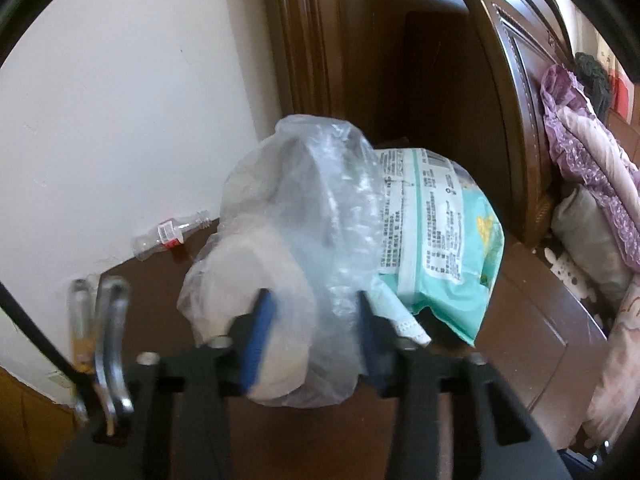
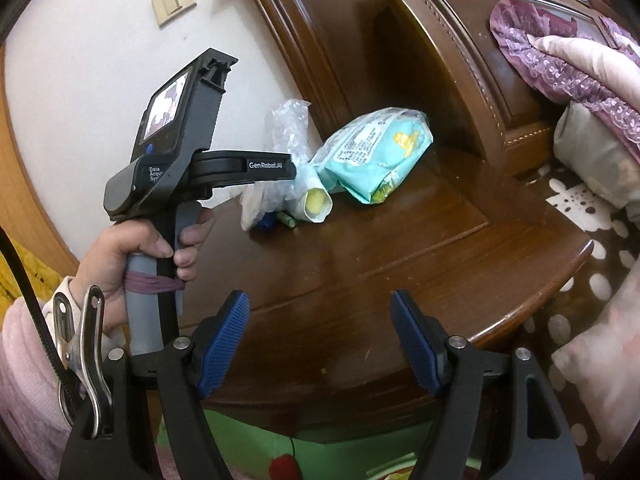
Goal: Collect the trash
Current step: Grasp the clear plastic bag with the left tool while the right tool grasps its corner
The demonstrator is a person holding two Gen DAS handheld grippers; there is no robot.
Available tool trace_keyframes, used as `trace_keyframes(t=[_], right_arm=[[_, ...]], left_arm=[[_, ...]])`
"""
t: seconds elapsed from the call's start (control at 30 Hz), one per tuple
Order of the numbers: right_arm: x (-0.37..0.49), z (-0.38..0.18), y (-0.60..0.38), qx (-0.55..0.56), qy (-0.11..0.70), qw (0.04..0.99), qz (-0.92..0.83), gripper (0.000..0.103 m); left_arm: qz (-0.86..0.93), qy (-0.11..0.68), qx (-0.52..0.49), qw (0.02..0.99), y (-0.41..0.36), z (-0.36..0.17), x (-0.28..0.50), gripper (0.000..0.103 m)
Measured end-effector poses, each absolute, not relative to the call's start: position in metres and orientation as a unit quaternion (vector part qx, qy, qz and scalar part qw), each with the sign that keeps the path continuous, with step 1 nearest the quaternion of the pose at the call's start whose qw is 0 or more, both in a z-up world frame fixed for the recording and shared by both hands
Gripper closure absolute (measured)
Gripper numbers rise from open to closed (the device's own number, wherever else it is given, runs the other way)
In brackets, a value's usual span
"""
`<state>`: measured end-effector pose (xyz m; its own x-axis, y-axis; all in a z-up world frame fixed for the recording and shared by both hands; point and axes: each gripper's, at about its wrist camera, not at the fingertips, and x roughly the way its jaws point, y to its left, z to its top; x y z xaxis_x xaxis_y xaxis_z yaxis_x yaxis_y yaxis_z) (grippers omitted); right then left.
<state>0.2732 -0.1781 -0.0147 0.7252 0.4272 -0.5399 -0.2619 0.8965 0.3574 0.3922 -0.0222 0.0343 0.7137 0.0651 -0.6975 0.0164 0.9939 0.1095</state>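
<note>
On the wooden nightstand point(image 2: 400, 248), left gripper point(image 1: 310, 304) clamps the crumpled clear plastic bag point(image 1: 296, 216), teal wipes pack point(image 2: 372, 152) just beyond it. Right gripper point(image 2: 320, 344) hangs slack-jawed, well back, farther from the trash.

One clear plastic bag point(image 1: 296, 216), one teal packet point(image 1: 440, 232), one empty bottle point(image 1: 170, 236), one green battery point(image 2: 289, 221).

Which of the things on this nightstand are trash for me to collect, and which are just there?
Trash to collect:
- clear plastic bag, held in the left tool
- teal wrapper
- empty bottle
- green battery

Just there:
- nightstand
- headboard
- purple bedding
- wall switch
- right tool, open and empty
</note>
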Motion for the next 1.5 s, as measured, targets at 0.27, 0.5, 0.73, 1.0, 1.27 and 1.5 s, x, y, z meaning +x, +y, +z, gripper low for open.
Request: trace_keyframes(t=[0.27, 0.5, 0.73, 1.0, 1.27, 1.5], right_arm=[[0.28, -0.017, -0.177, 0.132, 0.32, 0.919, 0.189, 0.029], [0.28, -0.011, -0.167, 0.118, 0.318, 0.921, 0.194, 0.029], [0.283, -0.002, -0.157, 0.102, 0.317, 0.923, 0.194, 0.029], [0.316, 0.027, -0.134, 0.053, 0.313, 0.93, 0.187, 0.029], [0.378, 0.045, -0.092, 0.011, 0.314, 0.932, 0.179, 0.034], [0.423, 0.052, -0.076, 0.009, 0.324, 0.931, 0.167, 0.037]], left_arm=[[-0.017, 0.352, 0.026, 0.936, -0.004, 0.056, 0.375, 0.096], [-0.04, 0.318, -0.014, 0.947, 0.022, 0.088, 0.336, 0.096], [-0.035, 0.341, 0.001, 0.939, 0.028, 0.079, 0.331, 0.09], [-0.039, 0.362, -0.033, 0.931, 0.06, 0.064, 0.344, 0.057], [-0.026, 0.404, -0.128, 0.905, 0.099, 0.034, 0.381, 0.051], [-0.013, 0.42, -0.153, 0.894, 0.122, 0.017, 0.407, 0.047]])
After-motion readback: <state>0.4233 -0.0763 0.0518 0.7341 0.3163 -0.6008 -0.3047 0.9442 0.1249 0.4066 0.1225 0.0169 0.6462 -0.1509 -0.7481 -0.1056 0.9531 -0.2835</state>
